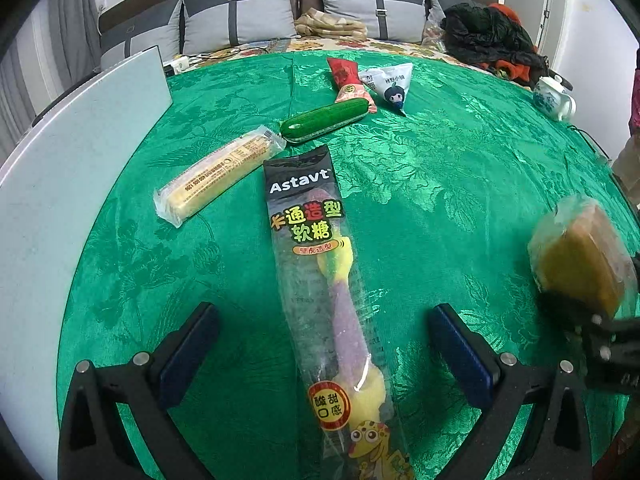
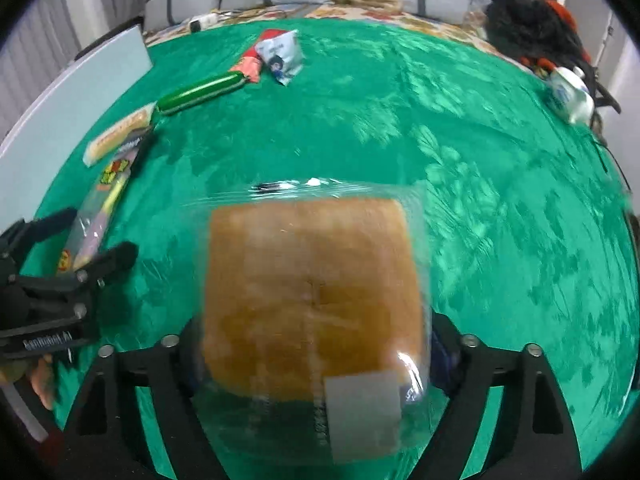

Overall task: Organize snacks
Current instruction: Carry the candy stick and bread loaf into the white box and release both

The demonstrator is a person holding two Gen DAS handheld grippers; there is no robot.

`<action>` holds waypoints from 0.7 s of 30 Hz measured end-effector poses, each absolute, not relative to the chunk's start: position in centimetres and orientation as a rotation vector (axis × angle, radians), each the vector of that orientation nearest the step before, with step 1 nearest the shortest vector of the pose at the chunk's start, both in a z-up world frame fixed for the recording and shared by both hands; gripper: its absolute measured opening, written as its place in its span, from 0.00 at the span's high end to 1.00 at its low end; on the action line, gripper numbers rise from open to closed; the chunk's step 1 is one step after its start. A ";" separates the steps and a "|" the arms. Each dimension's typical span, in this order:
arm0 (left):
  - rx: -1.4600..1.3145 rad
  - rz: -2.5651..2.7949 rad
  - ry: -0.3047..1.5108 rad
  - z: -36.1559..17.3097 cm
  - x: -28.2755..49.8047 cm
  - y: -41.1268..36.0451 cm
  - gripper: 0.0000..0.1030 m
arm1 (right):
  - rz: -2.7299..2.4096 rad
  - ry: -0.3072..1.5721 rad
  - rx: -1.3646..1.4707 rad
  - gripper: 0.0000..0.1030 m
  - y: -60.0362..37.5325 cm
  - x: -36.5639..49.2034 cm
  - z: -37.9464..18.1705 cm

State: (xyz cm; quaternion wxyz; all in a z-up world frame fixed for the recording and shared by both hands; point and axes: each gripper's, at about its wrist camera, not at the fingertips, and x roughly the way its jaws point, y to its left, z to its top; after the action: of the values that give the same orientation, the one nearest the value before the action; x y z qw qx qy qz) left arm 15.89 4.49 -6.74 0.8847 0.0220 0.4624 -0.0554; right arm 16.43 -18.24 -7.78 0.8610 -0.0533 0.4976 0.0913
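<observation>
My left gripper [image 1: 322,328] is open over the lower half of a long gummy candy pack [image 1: 320,280] that lies flat between its fingers on the green tablecloth [image 1: 440,200]. My right gripper [image 2: 312,344] is shut on a plastic-wrapped brown bread [image 2: 312,292] and holds it above the cloth; it also shows at the right in the left wrist view [image 1: 580,256]. A yellow wafer pack [image 1: 216,176], a green tube [image 1: 324,120], a red pouch [image 1: 348,78] and a white triangular pack [image 1: 390,84] lie in a line toward the far side.
A pale board [image 1: 60,180] lies along the table's left side. A white and blue teapot [image 1: 554,98] stands at the far right edge. Dark clothes [image 1: 492,40] and grey cushions [image 1: 240,16] lie on the sofa behind.
</observation>
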 end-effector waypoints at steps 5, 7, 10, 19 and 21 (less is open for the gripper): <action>0.063 -0.192 1.167 -6.0 17.5 4.8 0.00 | 0.245 1.213 -0.169 0.15 -18.3 18.0 -6.3; 0.021 -0.213 1.176 -5.7 17.7 4.8 0.01 | 0.254 1.258 -0.205 0.15 -18.0 18.7 -5.5; 0.058 -0.164 1.185 -6.1 18.0 3.8 0.07 | 0.260 1.236 -0.238 0.15 -17.1 19.4 -4.0; -0.113 -0.225 1.075 -4.1 13.4 6.2 0.89 | 0.307 1.148 0.055 0.30 -21.7 15.8 -1.5; -0.280 -0.250 1.037 -4.0 11.0 8.0 0.89 | 0.277 1.133 0.131 0.30 -23.6 14.1 -1.8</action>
State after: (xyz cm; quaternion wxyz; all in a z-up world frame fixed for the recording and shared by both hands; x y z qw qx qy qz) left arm 11.00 7.97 -4.00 0.8517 -0.1331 0.4928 -0.1186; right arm 14.07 -23.59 -1.83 0.8326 0.0616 0.5346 0.1308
